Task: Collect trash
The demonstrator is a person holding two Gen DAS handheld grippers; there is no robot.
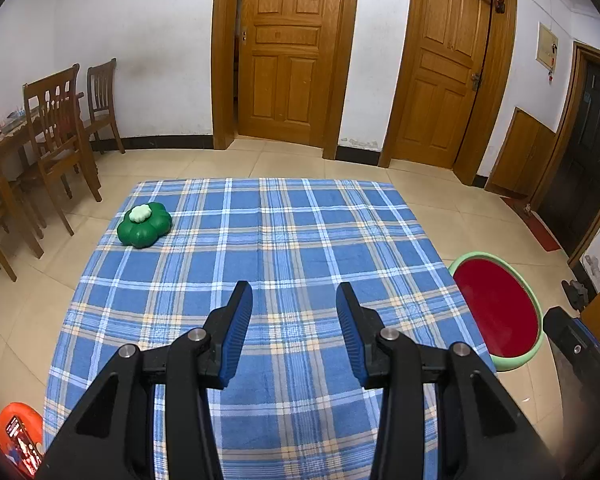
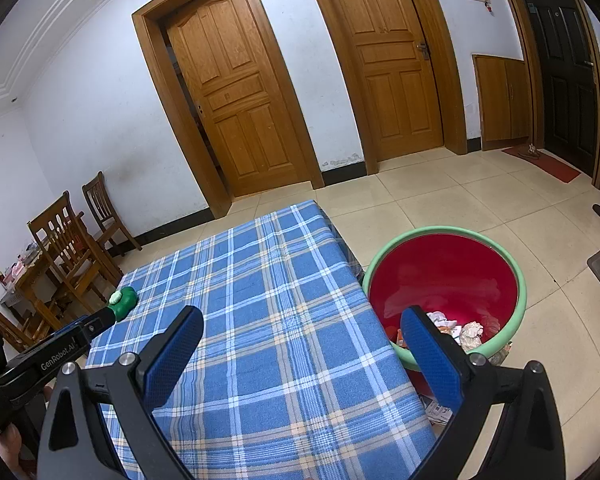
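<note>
A red tub with a green rim (image 2: 444, 280) stands on the floor by the table's right edge; crumpled paper trash (image 2: 470, 332) lies in its bottom. The same tub (image 1: 496, 308) shows at the right in the left wrist view. My right gripper (image 2: 300, 344) is open above the table's right edge, its right finger over the tub, nothing between the fingers. My left gripper (image 1: 294, 312) hangs open and empty over the blue plaid tablecloth (image 1: 284, 240). A green flower-shaped container with a pale lid (image 1: 144, 224) sits at the table's far left corner; it appears again (image 2: 122, 300) in the right wrist view.
Wooden chairs (image 1: 56, 128) and a cluttered dining table stand at the left wall. Two wooden doors (image 1: 288, 48) and a dark door (image 1: 588, 152) line the far walls. An orange object (image 1: 20, 436) sits on the floor at lower left. Papers (image 2: 436, 410) lie under the tub.
</note>
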